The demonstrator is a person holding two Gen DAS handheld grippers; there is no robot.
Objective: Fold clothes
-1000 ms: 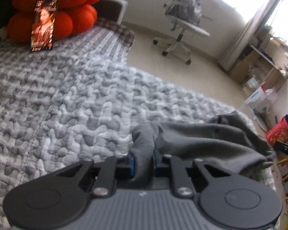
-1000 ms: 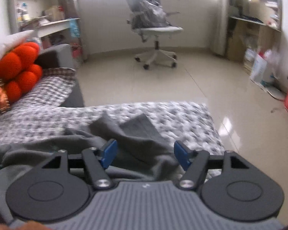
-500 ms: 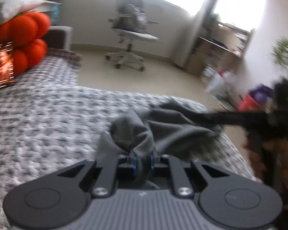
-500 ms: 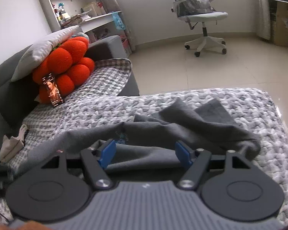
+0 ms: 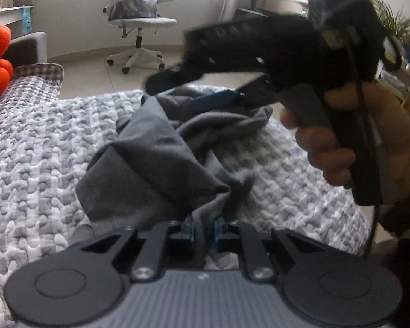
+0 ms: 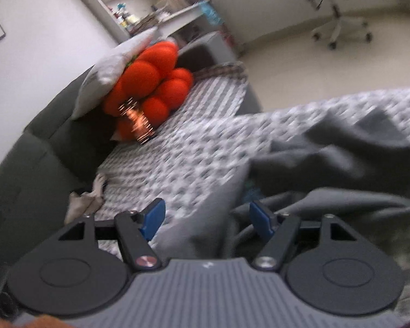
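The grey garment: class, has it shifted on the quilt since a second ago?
Yes. The grey garment, pinched in the left tongs, has bunched up away from the quilt's far corner, toward the middle.

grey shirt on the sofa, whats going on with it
A person is folding a grey shirt on a quilted cover, with a gripper in each hand. The left gripper is shut on a bunched edge of it. The right gripper is open, its jaws just closing a little, with cloth between them but not pinched.
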